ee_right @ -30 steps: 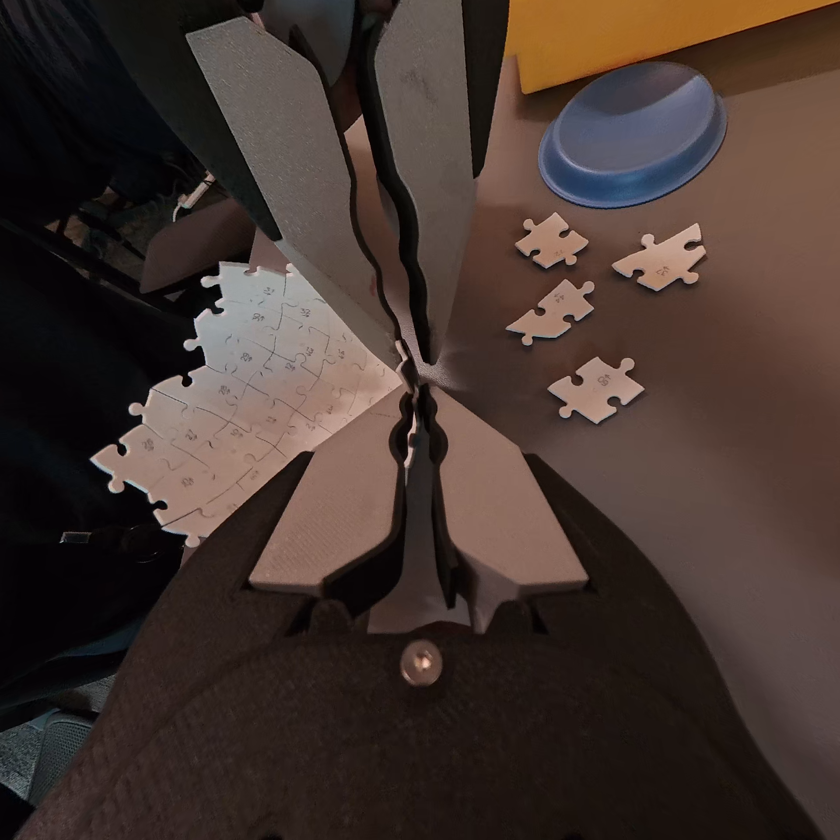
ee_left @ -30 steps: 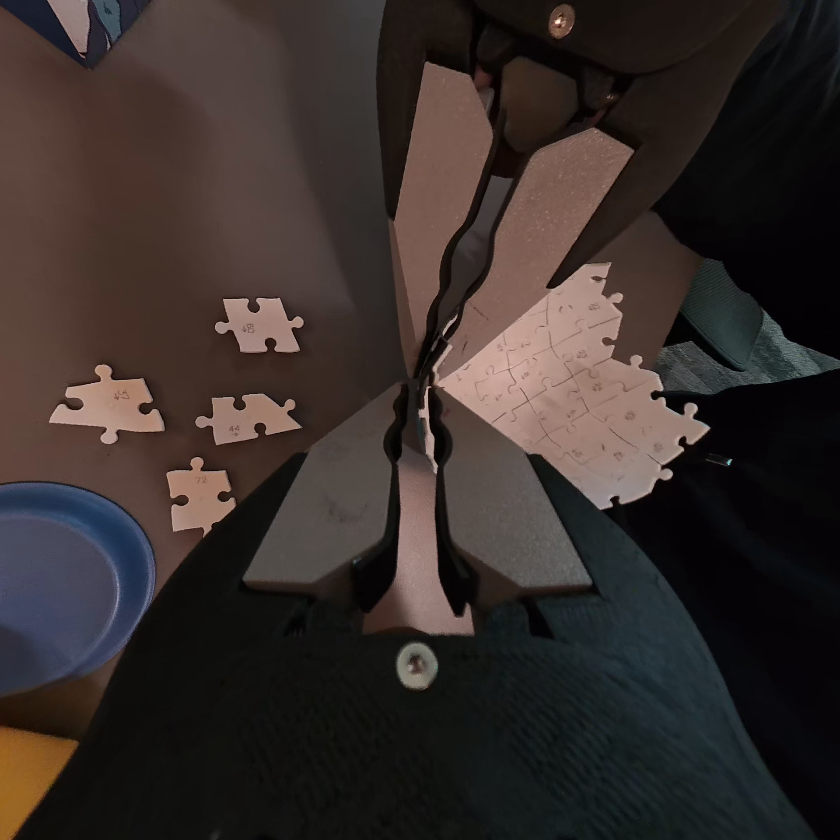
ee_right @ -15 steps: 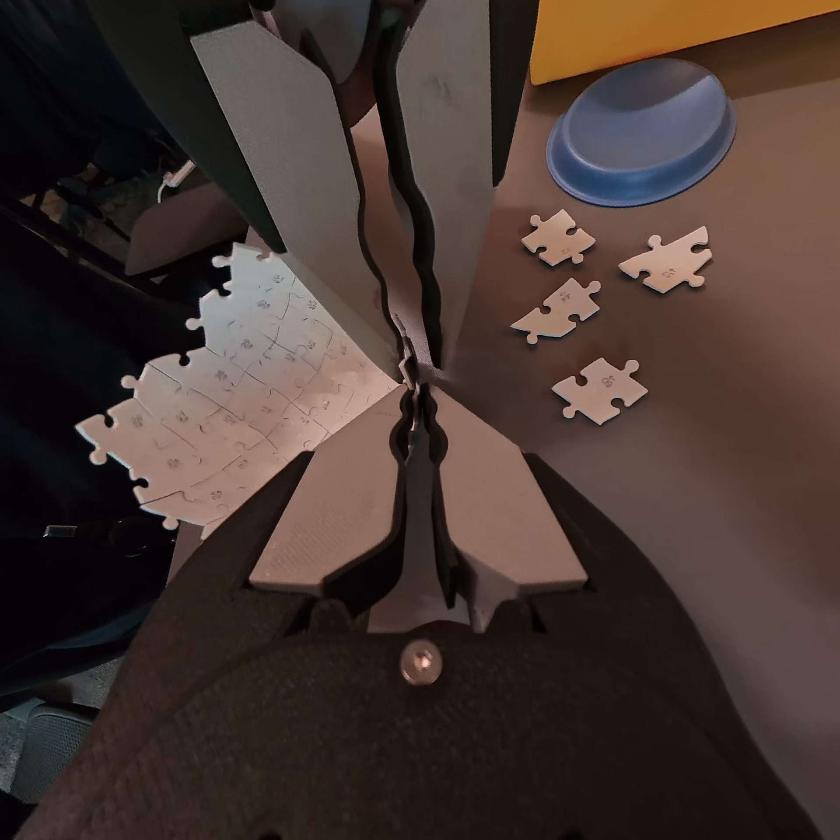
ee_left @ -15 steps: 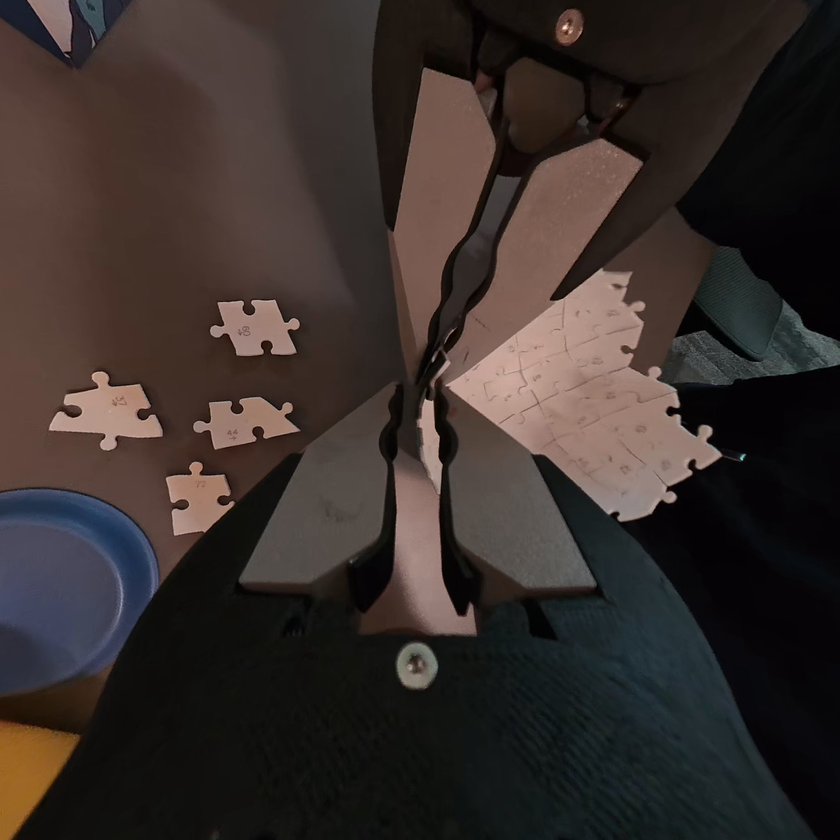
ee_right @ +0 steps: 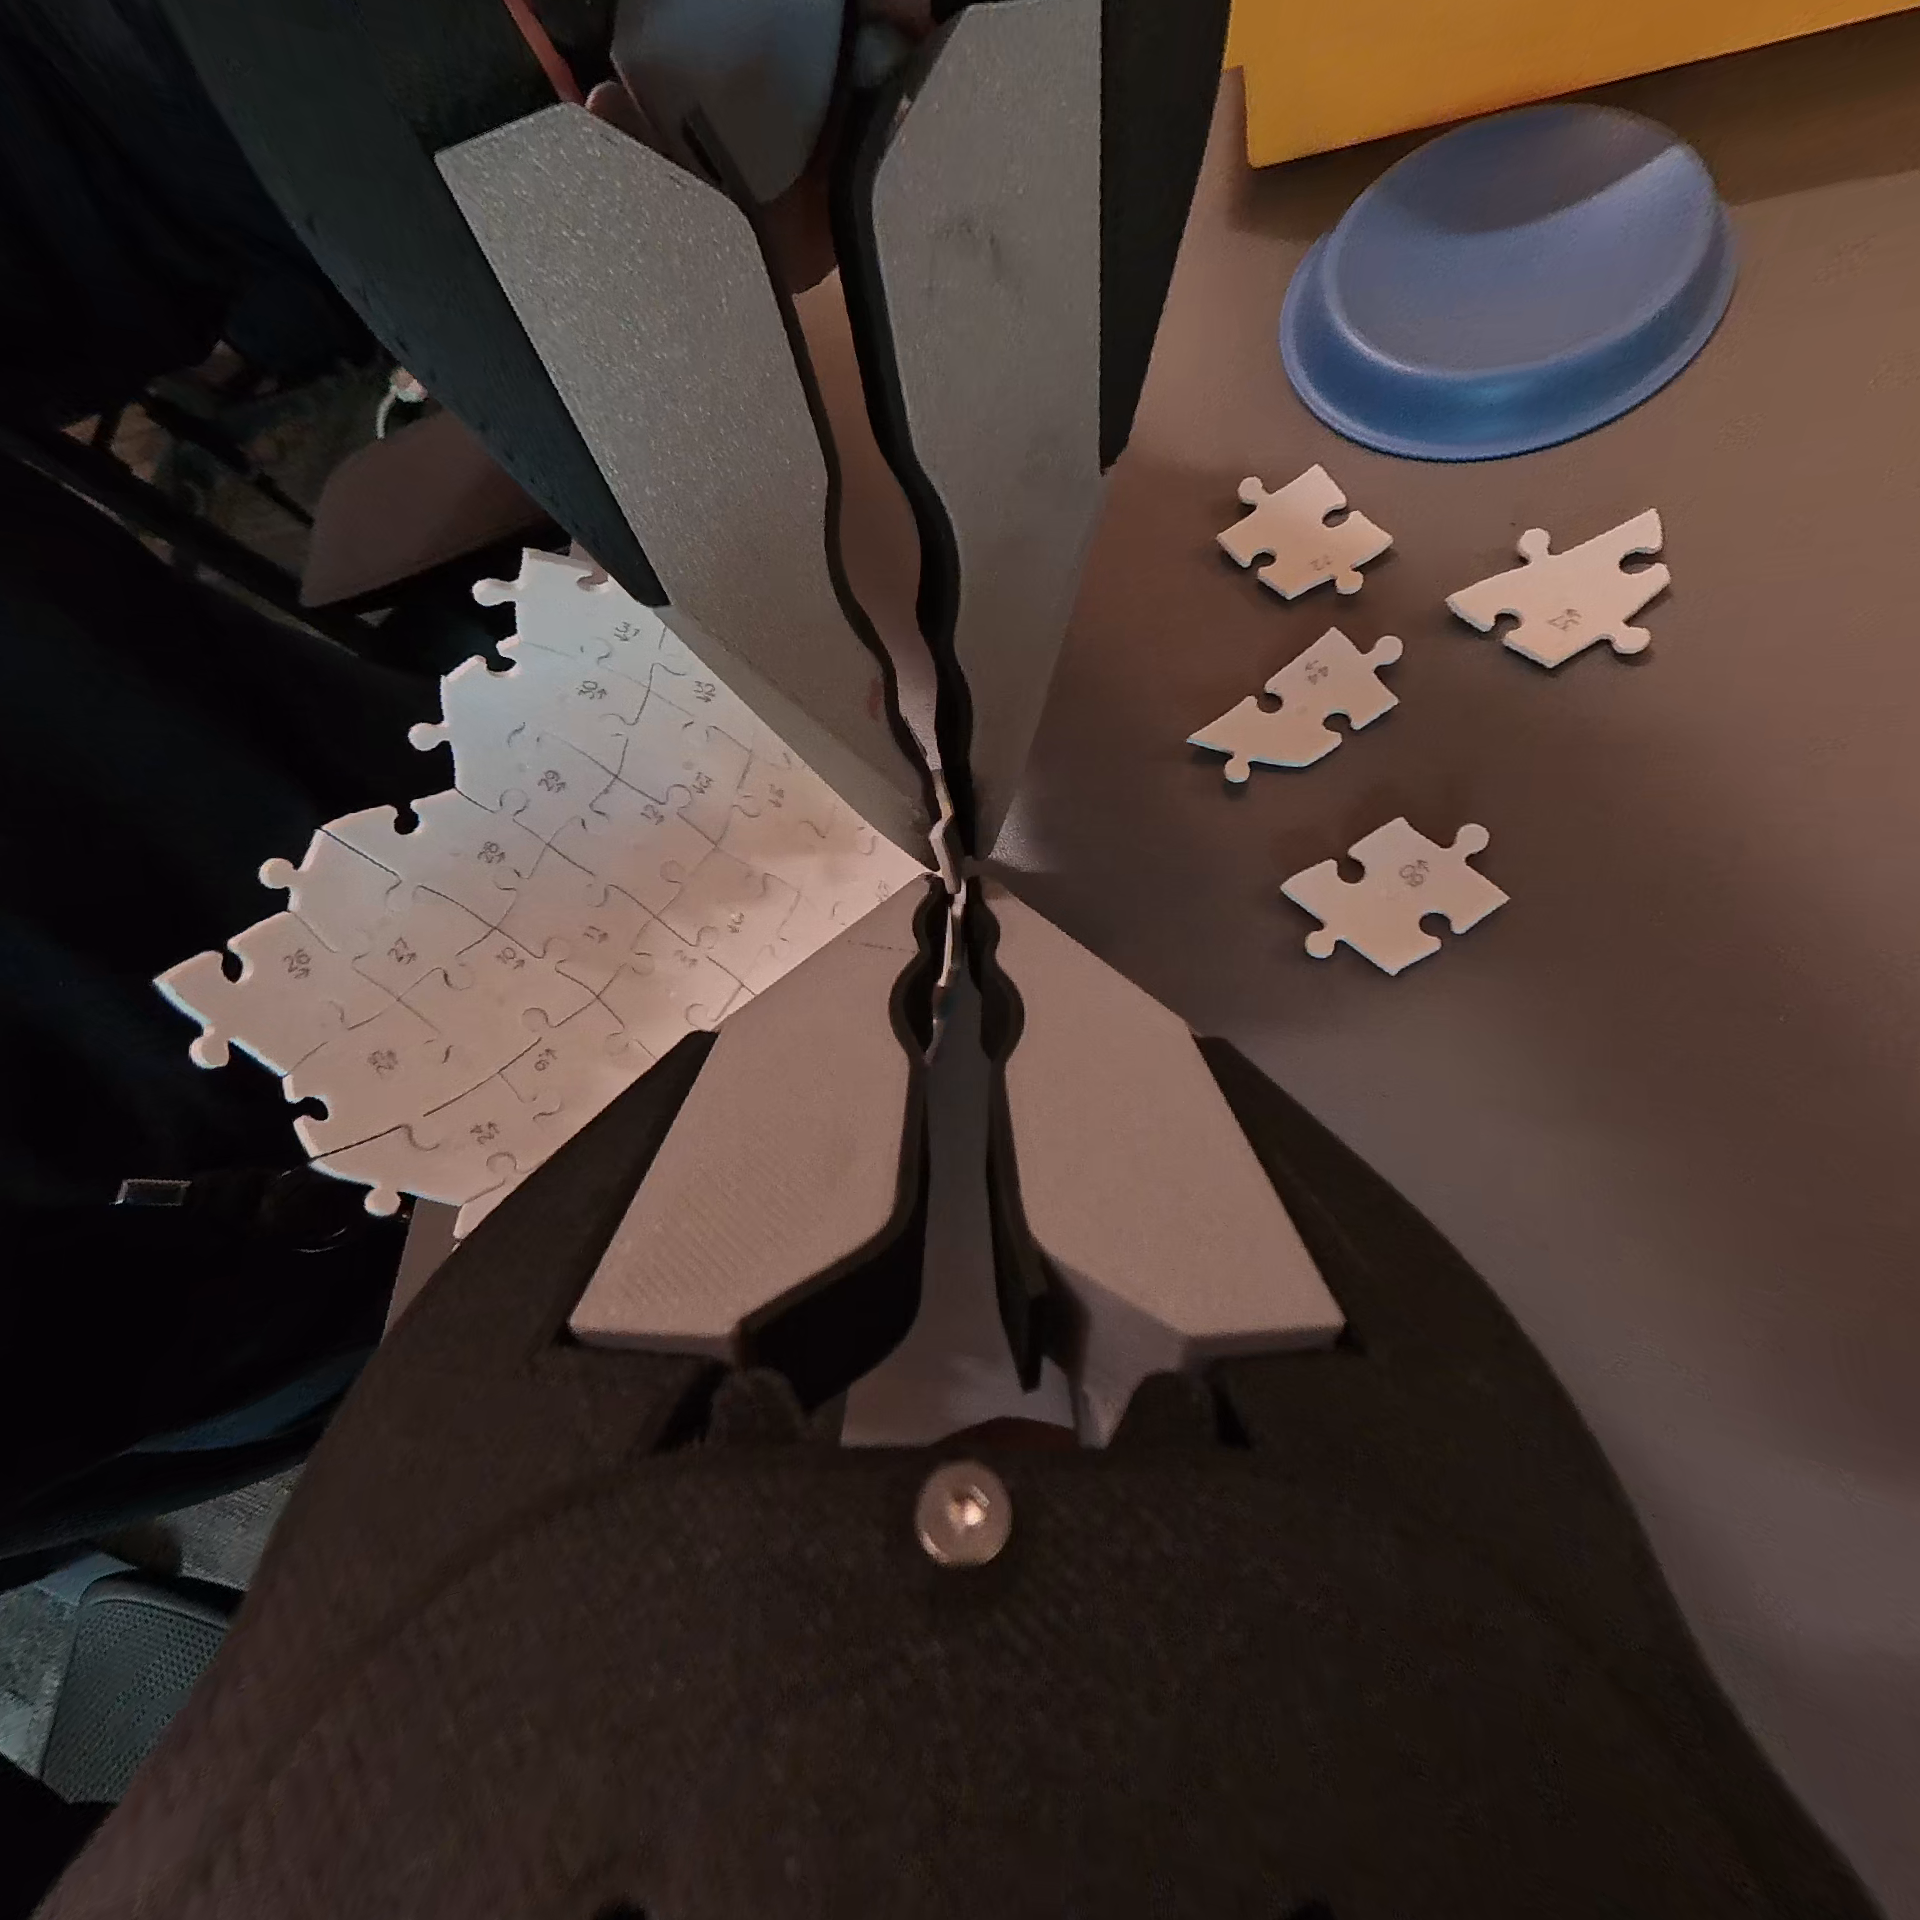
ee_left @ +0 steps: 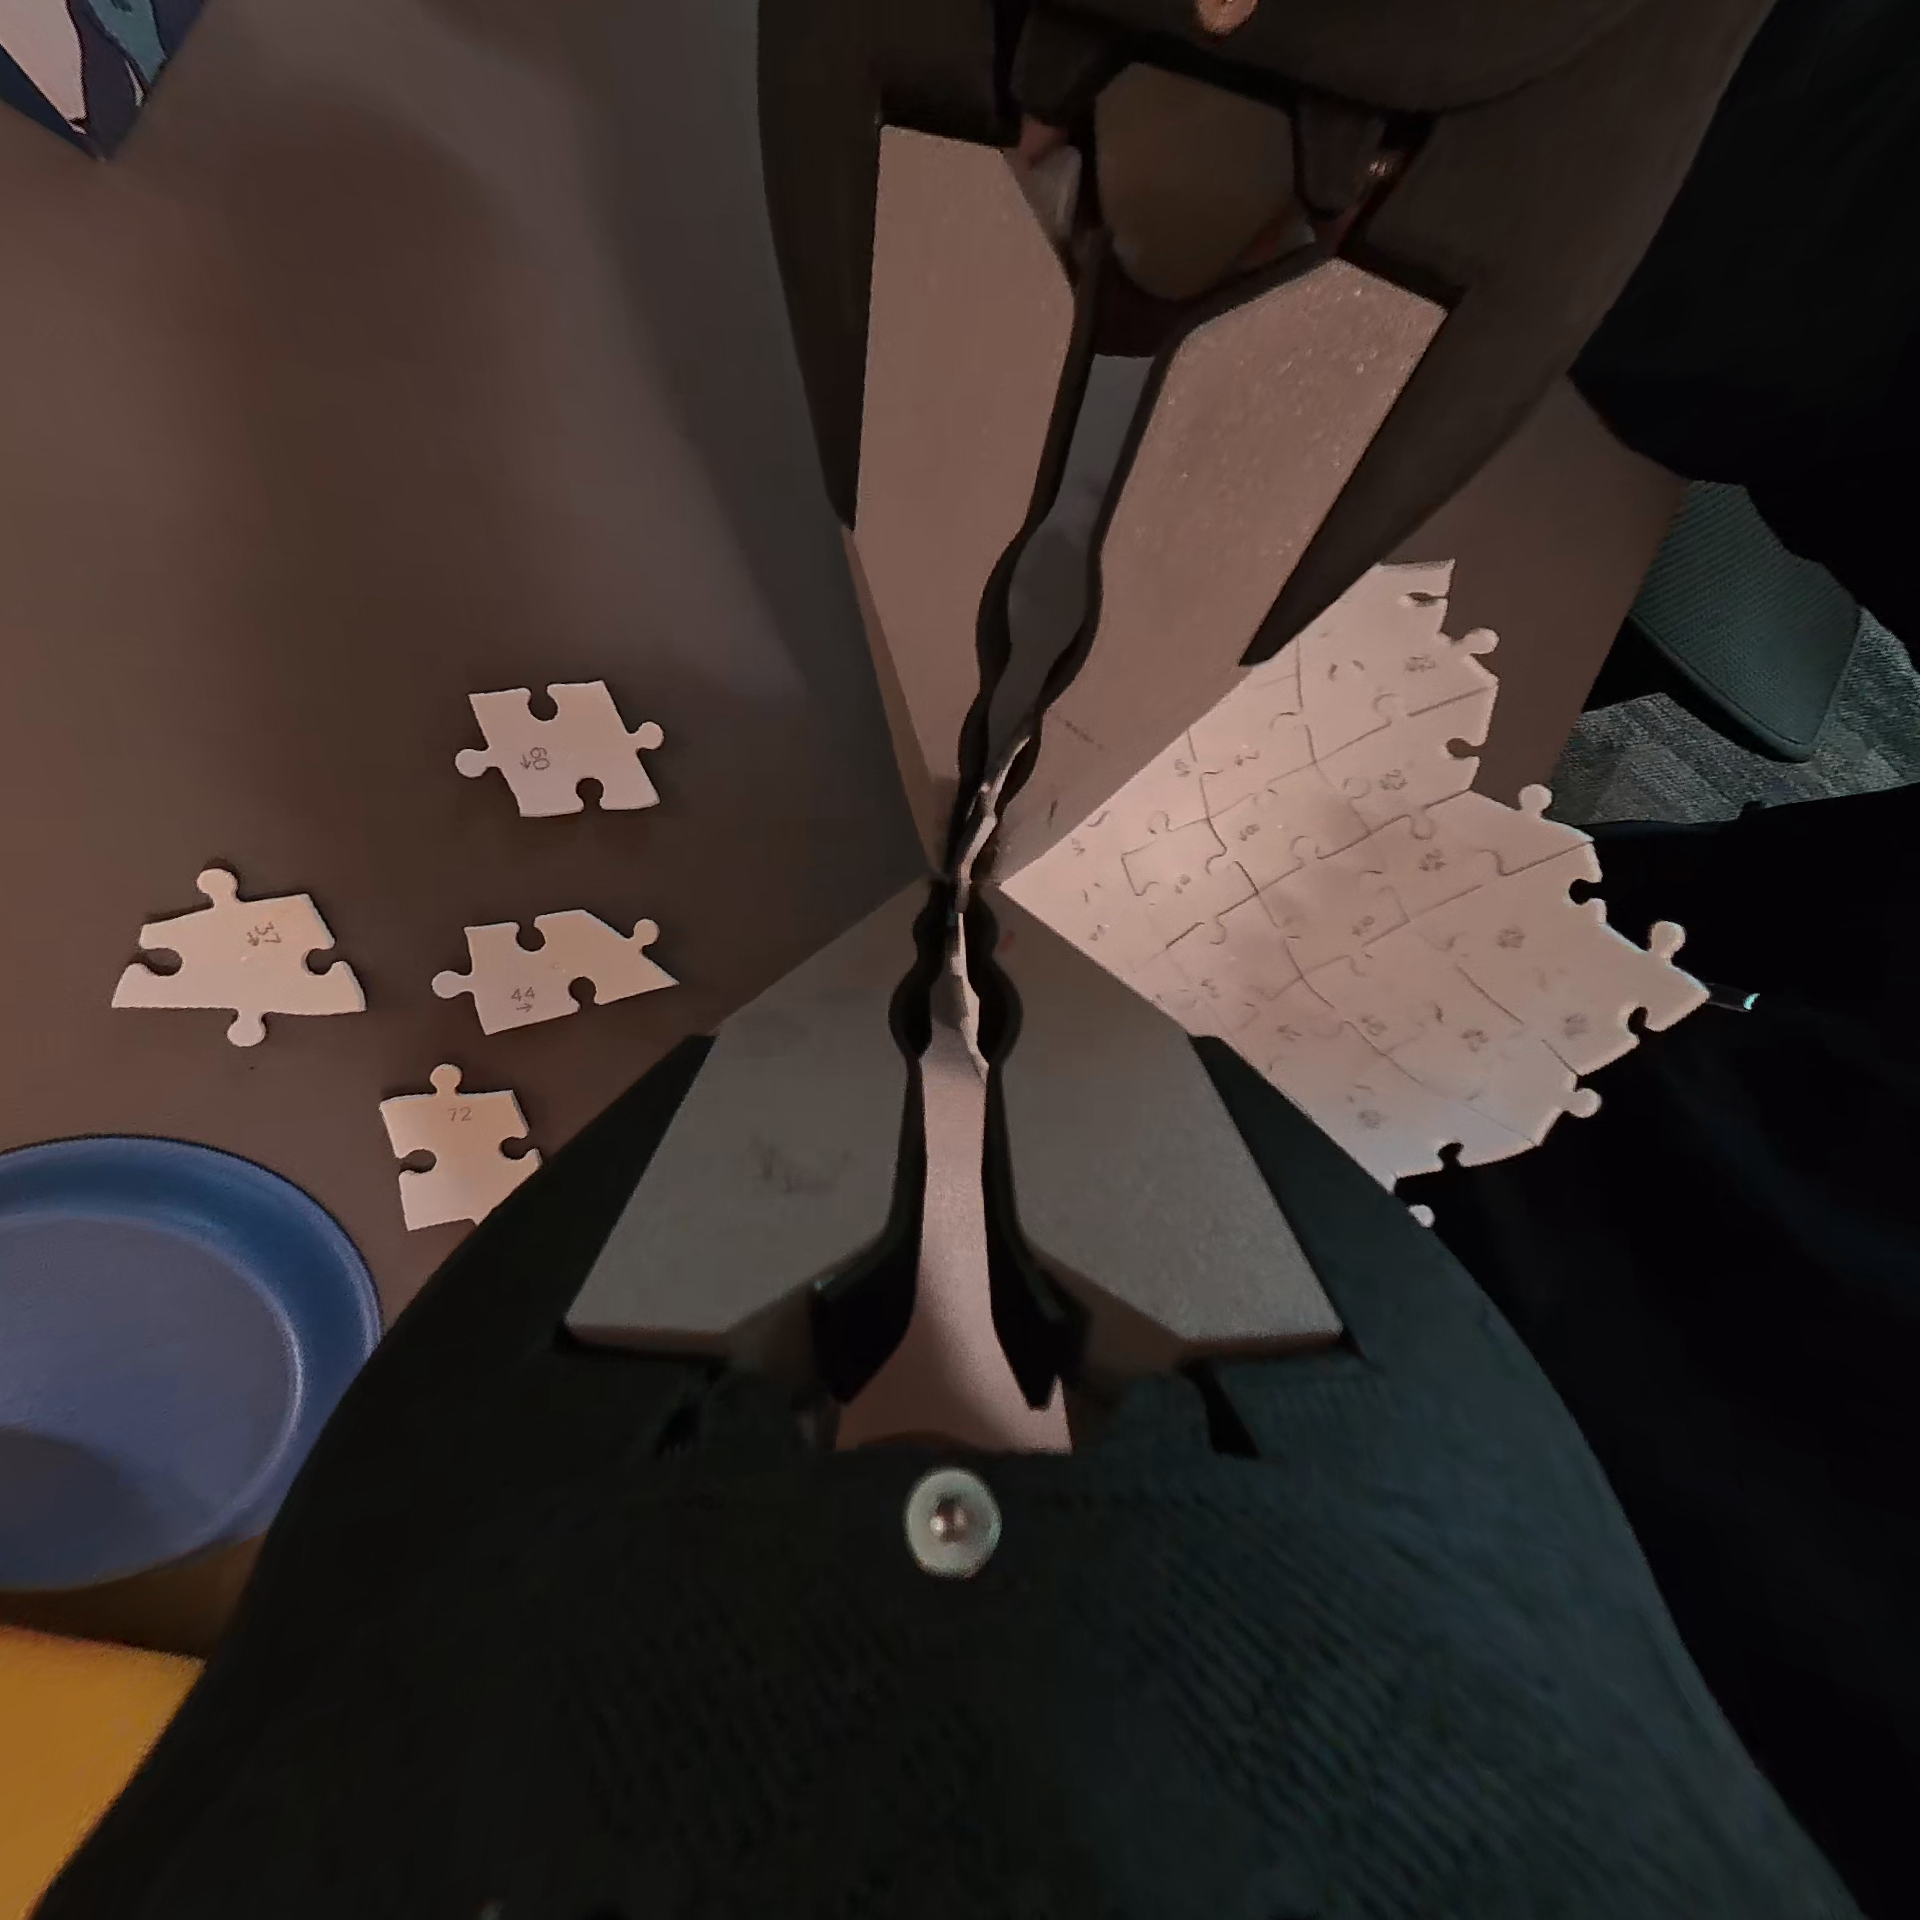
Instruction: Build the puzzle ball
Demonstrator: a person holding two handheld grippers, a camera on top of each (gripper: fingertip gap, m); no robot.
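A curved panel of joined white puzzle pieces (ee_left: 1351,914), numbered side showing, hangs in the air between my two grippers; it also shows in the right wrist view (ee_right: 520,904). My left gripper (ee_left: 956,909) and right gripper (ee_right: 951,894) meet tip to tip at the panel's corner. The left gripper is shut on a white piece (ee_left: 966,987) seen edge-on. The right gripper is shut on a thin white edge (ee_right: 940,961) of the panel. The joint itself is hidden between the fingertips. Each gripper shows at the top of the other's view, the right (ee_left: 987,821) and the left (ee_right: 945,821).
Several loose white pieces lie on the dark table (ee_left: 416,416), among them one (ee_left: 561,758) and another (ee_right: 1397,899). A blue plate (ee_left: 156,1351) (ee_right: 1507,281) stands beyond them beside a yellow object (ee_right: 1507,62). The table edge and a chair (ee_left: 1745,665) are on the panel's side. The grippers are tip to tip, or close to it.
Half a second ago the left gripper's jaws stood slightly apart; now they are pressed on the white piece. The panel has shifted a little. The loose pieces have not moved.
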